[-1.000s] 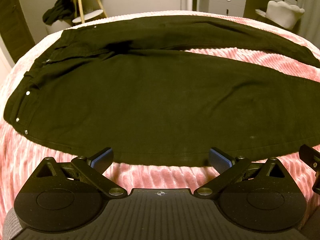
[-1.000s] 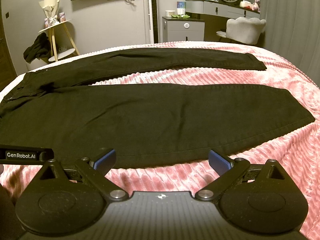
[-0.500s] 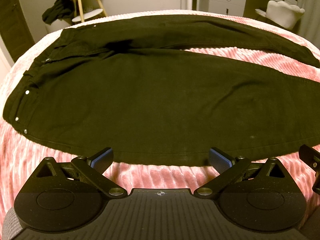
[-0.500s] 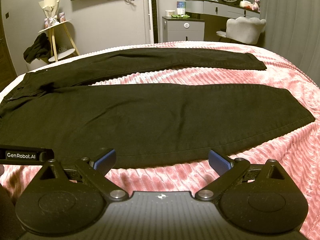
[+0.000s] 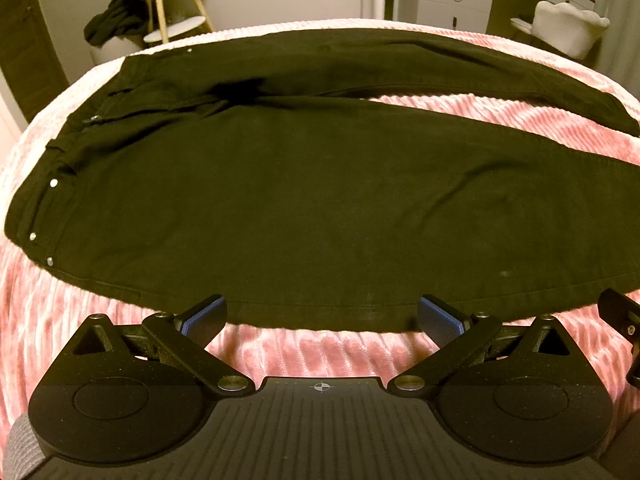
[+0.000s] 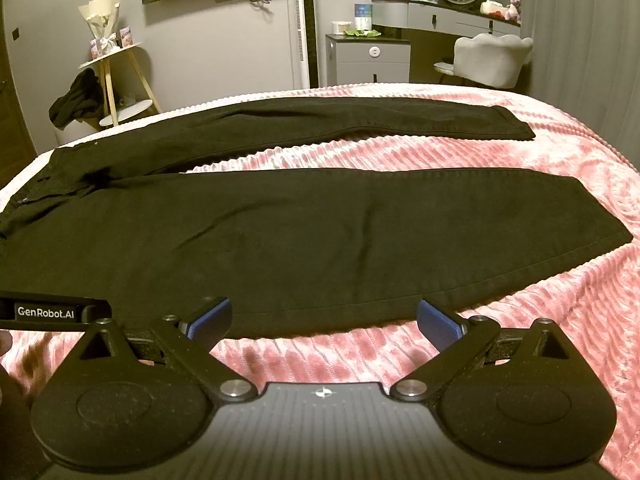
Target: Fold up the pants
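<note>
Black pants lie spread flat on a pink ribbed bedspread, waistband at the left, both legs running right and splayed apart. They also show in the right wrist view, with the leg hems at the right. My left gripper is open and empty, hovering just short of the near leg's front edge, near the thigh. My right gripper is open and empty at the same edge further along the leg. Part of the left gripper shows at the right view's left edge.
Beyond the bed stand a small side table with dark clothing draped on it, a tower fan, a grey cabinet, a dressing table and a pale chair. The pink bedspread extends right of the pants.
The left view has shifted very slightly, the pants sitting a touch higher. The right gripper and the pants have not visibly moved.
</note>
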Demonstrator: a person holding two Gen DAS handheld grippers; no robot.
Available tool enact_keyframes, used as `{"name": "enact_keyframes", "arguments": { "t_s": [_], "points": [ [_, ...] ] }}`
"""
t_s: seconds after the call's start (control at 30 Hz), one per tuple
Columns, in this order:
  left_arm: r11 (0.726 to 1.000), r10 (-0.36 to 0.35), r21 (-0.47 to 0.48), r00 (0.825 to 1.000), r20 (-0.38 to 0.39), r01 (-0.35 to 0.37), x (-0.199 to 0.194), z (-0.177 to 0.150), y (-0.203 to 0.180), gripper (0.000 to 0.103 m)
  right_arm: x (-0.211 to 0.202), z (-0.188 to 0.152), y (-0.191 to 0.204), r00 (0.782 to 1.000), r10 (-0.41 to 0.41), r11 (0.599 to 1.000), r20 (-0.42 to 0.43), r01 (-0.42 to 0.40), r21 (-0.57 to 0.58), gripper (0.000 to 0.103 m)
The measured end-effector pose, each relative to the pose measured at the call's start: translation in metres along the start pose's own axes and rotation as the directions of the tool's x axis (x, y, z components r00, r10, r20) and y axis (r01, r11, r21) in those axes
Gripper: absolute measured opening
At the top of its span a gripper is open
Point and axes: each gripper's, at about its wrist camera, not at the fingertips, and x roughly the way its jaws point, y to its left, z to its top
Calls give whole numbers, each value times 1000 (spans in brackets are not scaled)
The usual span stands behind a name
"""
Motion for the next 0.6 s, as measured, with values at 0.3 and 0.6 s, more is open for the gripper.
{"name": "enact_keyframes", "arguments": {
  "t_s": [0.3,0.6],
  "points": [
    [1000,-3,0,1000,1,3,-1,0,1,103,-1,1,2,1000,2,1000,2,-2,2,99],
    [1000,-11,-5,1000,0,11,-2,0,2,103,-1,1,2,1000,5,1000,-1,-5,6,99]
  ]
}}
